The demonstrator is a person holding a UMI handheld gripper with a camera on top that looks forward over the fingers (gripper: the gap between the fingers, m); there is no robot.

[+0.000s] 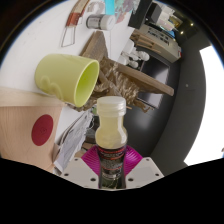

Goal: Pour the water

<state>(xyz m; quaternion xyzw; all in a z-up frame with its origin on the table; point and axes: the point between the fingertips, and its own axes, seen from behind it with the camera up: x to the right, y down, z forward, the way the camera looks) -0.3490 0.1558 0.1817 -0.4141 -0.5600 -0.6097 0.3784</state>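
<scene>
Two containers matter here: a small clear bottle (110, 128) and a yellow-green cup (66, 77). The bottle stands upright between the fingers of the gripper (112, 162), its white screw cap at the top and a dark red label band around its lower body. The liquid inside looks pale yellowish and seems to fill most of the body up to the neck. The magenta pads (97, 160) sit right against the bottle's lower part on both sides, with no gap that shows, so the tongs appear pressed onto the bottle, pinching it at the label.

The cup is beyond the bottle and to its left, tilted so that its open mouth faces toward the bottle. Its inside is lighter yellow, and whether anything is in it cannot be told from this angle. It is near the bottle's cap but apart from it.

Below the cup, left of the bottle, lies a tan cardboard box (35, 125) with a round dark red mark on its face, and beside that a crinkled silver wrapper (70, 145) just next to the fingers. Behind the bottle is a wooden board (130, 72) with a bunch of dry, straw-like strands on it. Further back on the white table (45, 35) stands a small white jar-like item (97, 20), too small to name more closely.
</scene>
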